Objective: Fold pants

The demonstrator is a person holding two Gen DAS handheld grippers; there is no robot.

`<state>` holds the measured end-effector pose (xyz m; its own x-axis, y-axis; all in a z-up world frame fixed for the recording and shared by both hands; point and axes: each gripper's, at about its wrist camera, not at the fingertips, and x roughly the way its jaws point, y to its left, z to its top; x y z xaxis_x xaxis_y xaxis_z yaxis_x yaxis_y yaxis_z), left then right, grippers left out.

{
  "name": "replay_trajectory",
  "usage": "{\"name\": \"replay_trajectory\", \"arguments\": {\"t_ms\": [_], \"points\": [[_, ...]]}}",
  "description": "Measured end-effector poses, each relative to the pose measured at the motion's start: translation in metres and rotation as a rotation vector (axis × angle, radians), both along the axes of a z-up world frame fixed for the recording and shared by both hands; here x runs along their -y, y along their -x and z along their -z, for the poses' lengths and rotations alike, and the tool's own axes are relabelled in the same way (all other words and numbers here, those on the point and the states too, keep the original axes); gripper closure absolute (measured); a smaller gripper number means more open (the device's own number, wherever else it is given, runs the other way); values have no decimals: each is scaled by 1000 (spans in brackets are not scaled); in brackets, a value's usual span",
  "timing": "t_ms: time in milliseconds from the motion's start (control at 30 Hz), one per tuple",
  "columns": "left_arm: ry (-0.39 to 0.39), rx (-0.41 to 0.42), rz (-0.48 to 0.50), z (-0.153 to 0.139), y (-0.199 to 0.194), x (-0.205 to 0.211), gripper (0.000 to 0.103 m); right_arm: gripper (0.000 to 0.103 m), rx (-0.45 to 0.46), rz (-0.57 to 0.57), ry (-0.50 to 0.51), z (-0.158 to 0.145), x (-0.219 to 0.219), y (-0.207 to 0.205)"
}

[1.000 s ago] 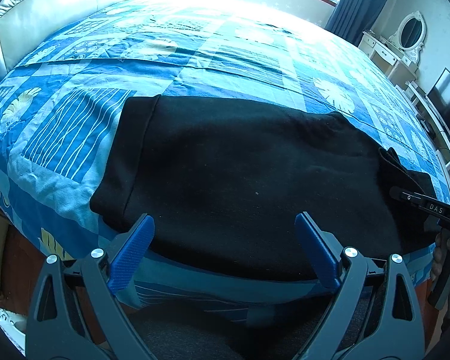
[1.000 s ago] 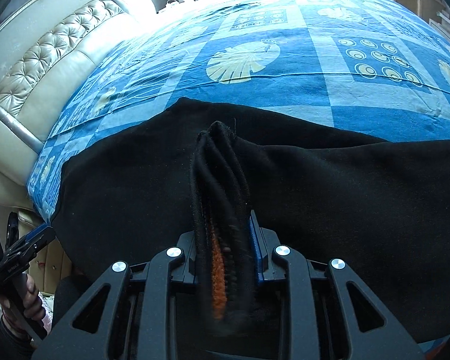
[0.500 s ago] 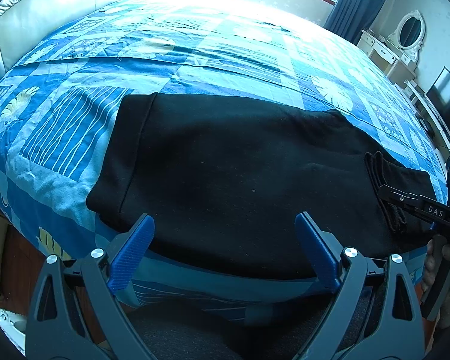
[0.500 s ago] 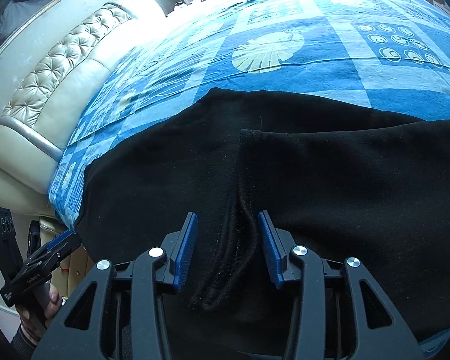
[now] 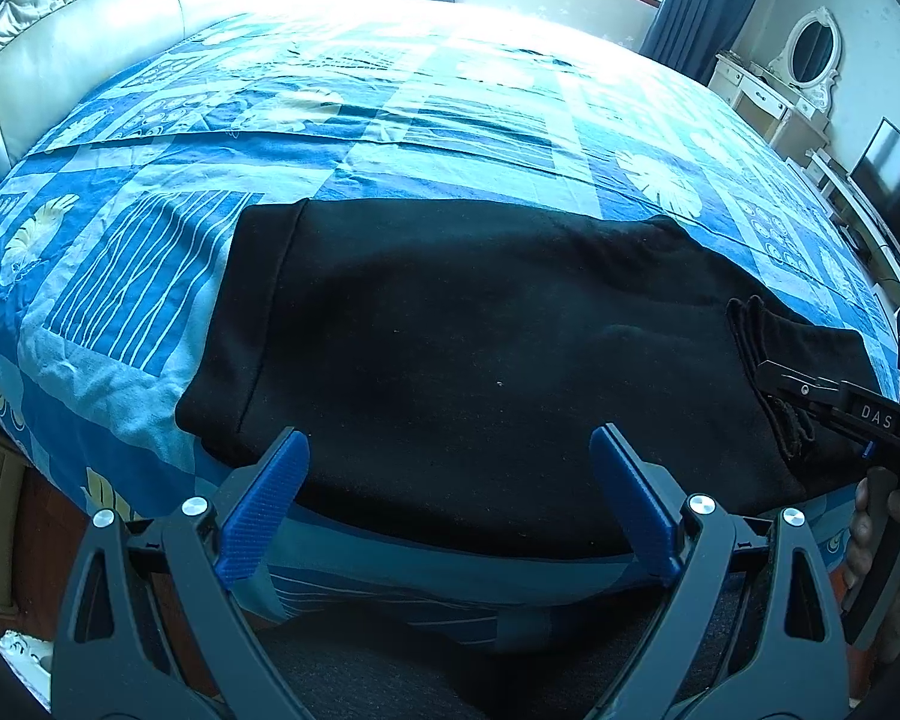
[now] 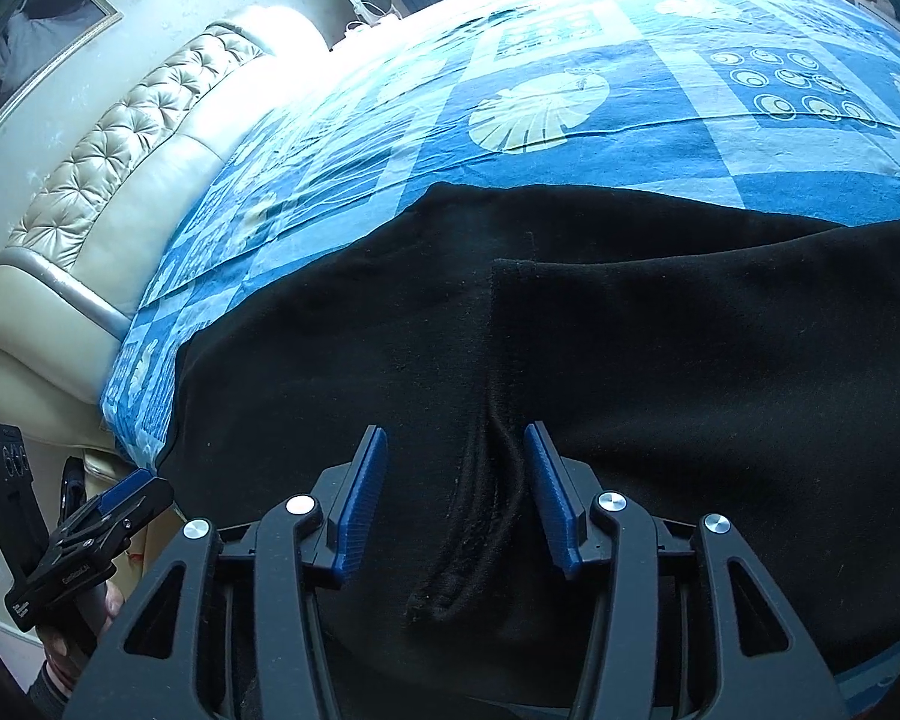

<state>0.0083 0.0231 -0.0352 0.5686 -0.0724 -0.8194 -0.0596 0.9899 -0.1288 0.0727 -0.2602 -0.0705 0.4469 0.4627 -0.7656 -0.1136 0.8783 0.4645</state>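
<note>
Black pants (image 5: 480,330) lie folded across the near part of the bed. My left gripper (image 5: 450,438) hangs open and wide over their near edge, gripping nothing. In the right wrist view the pants (image 6: 720,360) fill the lower half. My right gripper (image 6: 456,432) has its jaws opening. The bunched hem edge (image 6: 480,516) lies loose between them, and neither pad presses on it. The right gripper (image 5: 810,390) also shows at the right edge of the left wrist view, over the pants' end. The left gripper (image 6: 120,498) shows at the lower left of the right wrist view.
A blue patterned bedsheet (image 5: 390,120) covers the bed, and a cream tufted headboard (image 6: 120,168) runs along the left. A white dresser with an oval mirror (image 5: 810,54) and a dark TV screen (image 5: 894,174) stand at the far right. A hand (image 5: 870,534) holds the right gripper's handle.
The right gripper's jaws have parted and let go of the bunched hem edge, which has dropped flat onto the pants. The left gripper has stayed where it was.
</note>
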Motion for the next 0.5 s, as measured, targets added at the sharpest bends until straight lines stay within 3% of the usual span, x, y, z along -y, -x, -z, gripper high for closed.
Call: {"name": "replay_trajectory", "arguments": {"t_ms": [333, 500], "points": [[-16, 2, 9, 0, 1, 4, 8, 52, 27, -1, 47, -3, -8, 4], [-23, 8, 14, 0, 2, 5, 8, 52, 106, -34, 35, -28, -18, 15]]}}
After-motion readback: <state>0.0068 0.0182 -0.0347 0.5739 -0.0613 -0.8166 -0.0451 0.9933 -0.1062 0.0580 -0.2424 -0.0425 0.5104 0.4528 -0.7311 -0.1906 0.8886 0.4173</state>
